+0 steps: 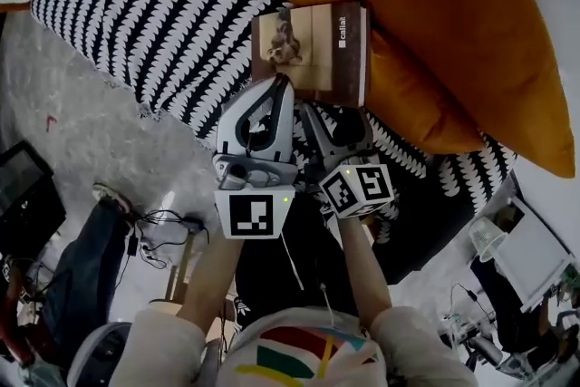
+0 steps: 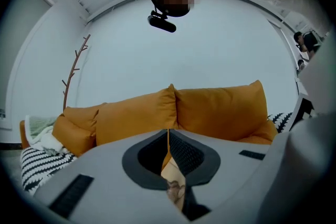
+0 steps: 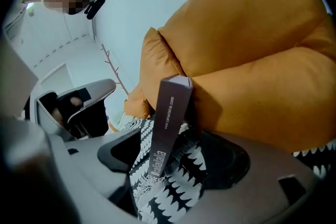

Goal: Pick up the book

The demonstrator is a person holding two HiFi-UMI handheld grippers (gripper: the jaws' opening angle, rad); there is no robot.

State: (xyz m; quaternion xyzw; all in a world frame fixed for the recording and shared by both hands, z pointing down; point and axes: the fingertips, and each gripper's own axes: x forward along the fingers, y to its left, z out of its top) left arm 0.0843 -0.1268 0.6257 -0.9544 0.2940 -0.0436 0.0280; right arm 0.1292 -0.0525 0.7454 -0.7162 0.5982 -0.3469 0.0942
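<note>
A brown book (image 1: 313, 50) with a pale cover photo is held up in front of the orange sofa cushions (image 1: 435, 14). My left gripper (image 1: 283, 88) is shut on its lower left edge. In the left gripper view the jaws (image 2: 169, 136) pinch the thin cover of the book (image 2: 172, 174). My right gripper (image 1: 333, 111) holds the book's lower edge near the spine. In the right gripper view the book's brown spine (image 3: 168, 118) with white lettering stands upright between the jaws (image 3: 170, 150), which are shut on it.
A black-and-white patterned cushion (image 1: 154, 23) lies under and to the left of the book. Cables (image 1: 159, 227) lie on the grey floor at lower left. A white side table (image 1: 512, 245) stands at lower right. A bare branch stand (image 2: 73, 71) rises beside the sofa.
</note>
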